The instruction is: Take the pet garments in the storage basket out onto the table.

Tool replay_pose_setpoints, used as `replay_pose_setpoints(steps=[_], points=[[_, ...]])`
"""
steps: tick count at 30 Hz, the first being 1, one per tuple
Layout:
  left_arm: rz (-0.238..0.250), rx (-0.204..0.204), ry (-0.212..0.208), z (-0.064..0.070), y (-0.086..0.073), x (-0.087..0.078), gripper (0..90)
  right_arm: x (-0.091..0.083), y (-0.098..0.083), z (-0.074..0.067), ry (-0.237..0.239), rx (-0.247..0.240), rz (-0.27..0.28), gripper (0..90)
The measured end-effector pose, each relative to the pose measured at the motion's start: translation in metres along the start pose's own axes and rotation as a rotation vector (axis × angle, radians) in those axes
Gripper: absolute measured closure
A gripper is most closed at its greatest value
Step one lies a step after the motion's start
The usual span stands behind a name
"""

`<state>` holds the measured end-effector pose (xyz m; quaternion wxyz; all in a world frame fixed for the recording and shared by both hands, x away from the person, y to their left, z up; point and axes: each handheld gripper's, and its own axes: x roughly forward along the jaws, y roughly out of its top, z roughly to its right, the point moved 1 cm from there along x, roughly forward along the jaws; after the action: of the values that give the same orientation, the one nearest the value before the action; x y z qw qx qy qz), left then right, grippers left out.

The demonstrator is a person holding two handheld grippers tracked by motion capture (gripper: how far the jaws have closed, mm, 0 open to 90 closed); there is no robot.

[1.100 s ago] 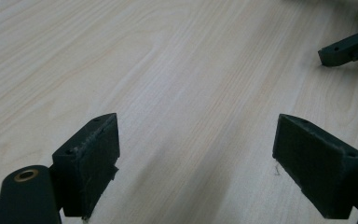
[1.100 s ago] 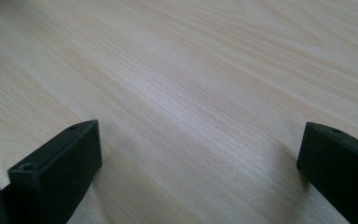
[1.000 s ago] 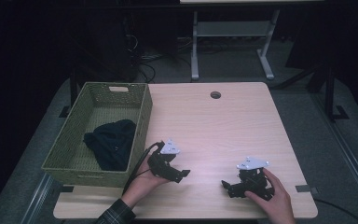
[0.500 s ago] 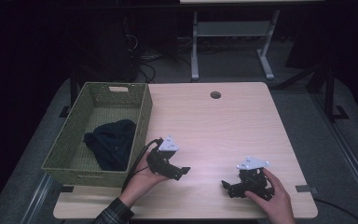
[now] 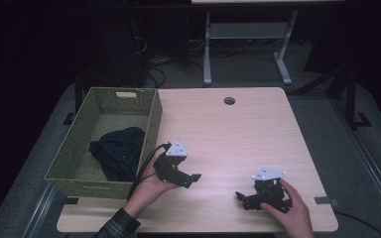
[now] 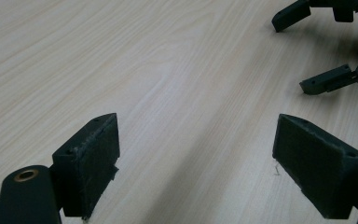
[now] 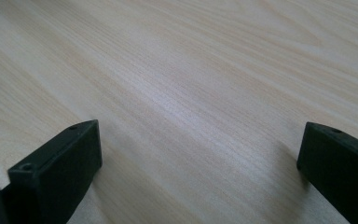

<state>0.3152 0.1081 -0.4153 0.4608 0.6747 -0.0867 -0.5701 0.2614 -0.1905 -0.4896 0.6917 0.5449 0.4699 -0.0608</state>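
While low over the table (image 5: 238, 134), both tongs (image 5: 191, 177) (image 5: 242, 197) spread, nothing between.

Pale wood-grain table (image 5: 238, 134) — smooth, faintly sheened; woven green wicker basket (image 5: 151, 119), rough; dark soft cloth (image 5: 116, 151) inside; matt black plastic left gripper (image 6: 196, 163) pads.

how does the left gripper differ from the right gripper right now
The left gripper sits close beside the green woven basket, while the right gripper sits farther from it, toward the table's front right. The left gripper's tips point to the table's right side; the right gripper's point left, so they face each other. Both are open with nothing between their jaws, held low over bare wood.
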Motion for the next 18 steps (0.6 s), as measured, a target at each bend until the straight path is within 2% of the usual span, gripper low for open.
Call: replay_pose_setpoints(steps=[18], points=[[0.018,0.002,-0.004,-0.002,0.014,-0.011,14.3,0.000,0.000,0.000,0.000,-0.002,0.002,0.0]])
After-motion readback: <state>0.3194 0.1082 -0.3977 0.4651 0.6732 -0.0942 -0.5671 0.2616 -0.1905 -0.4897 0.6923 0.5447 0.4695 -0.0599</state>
